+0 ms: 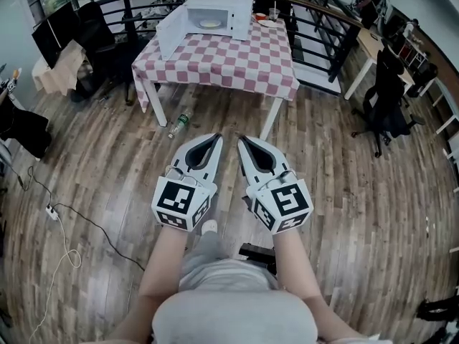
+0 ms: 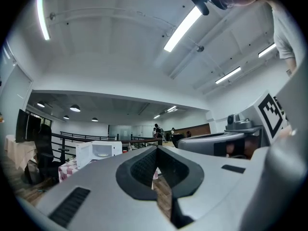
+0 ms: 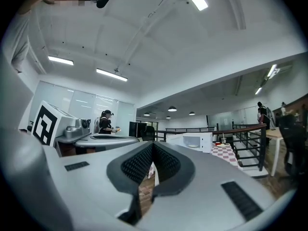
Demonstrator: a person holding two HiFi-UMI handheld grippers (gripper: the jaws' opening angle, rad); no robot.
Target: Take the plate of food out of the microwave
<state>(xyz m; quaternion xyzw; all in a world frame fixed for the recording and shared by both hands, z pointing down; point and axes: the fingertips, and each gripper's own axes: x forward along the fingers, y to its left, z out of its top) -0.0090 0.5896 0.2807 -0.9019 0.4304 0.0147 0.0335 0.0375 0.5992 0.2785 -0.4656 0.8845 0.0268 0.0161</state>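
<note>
A white microwave (image 1: 215,16) stands with its door (image 1: 171,33) swung open at the far end of a table under a red-and-white checked cloth (image 1: 222,59). Inside it lies a plate of food (image 1: 210,24). I stand well back from the table on the wood floor. My left gripper (image 1: 217,139) and right gripper (image 1: 242,140) hang side by side at waist height, both shut and empty, pointing toward the table. The left gripper view shows the microwave (image 2: 99,150) far off to the left beyond the left gripper (image 2: 157,147). In the right gripper view the microwave (image 3: 194,140) and its plate (image 3: 193,146) sit beyond the right gripper (image 3: 153,143).
A plastic bottle (image 1: 179,125) lies on the floor by the table's near left leg. A cup (image 1: 273,13) and dishes stand right of the microwave. A black railing (image 1: 323,27) runs behind the table. Office chairs (image 1: 387,106) stand right, and cables with a power strip (image 1: 51,211) lie left.
</note>
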